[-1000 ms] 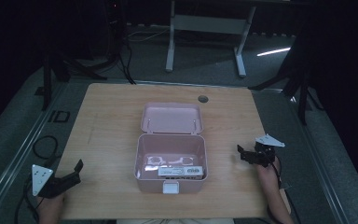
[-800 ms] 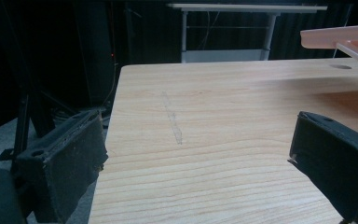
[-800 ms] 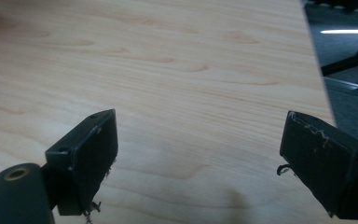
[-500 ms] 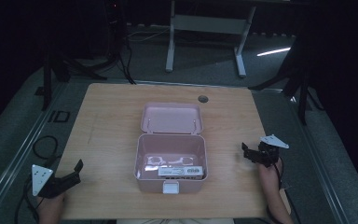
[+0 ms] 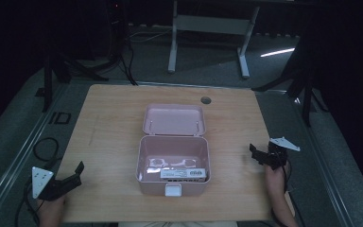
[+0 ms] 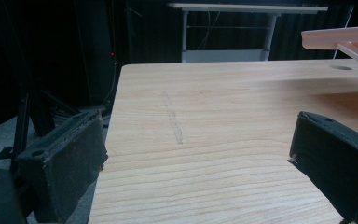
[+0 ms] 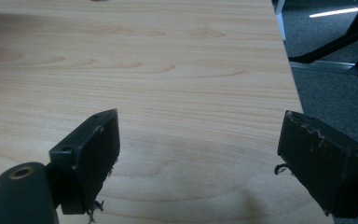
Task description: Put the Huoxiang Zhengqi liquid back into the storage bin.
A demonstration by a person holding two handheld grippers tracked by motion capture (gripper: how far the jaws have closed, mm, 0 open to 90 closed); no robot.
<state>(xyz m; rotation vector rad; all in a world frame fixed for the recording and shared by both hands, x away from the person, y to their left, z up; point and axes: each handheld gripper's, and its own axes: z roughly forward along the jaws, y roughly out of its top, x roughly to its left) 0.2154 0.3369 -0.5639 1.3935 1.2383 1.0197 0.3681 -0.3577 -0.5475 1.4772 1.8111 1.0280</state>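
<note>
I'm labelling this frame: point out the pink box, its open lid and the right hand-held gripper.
pink box (image 5: 143,166), high view, left wall.
open lid (image 5: 174,119), high view, inner face.
right hand-held gripper (image 5: 255,152), high view, between its fingertips.

This is a lab or recording studio, not a home; the light wooden table with rounded corners (image 5: 113,118) stands alone on grey carpeted floor (image 5: 23,127), with a round cable hole (image 5: 205,100) near its far edge; black curtains hang all round, leaving the surroundings dark; black stand legs (image 5: 56,71) are planted on the floor at both sides of the table; loose black cables (image 5: 42,146) trail across the carpet; a white metal-framed desk (image 5: 208,23) sits behind in the gloom; a thin strip of bright light (image 5: 276,52) lies on the floor at the back right.
</note>
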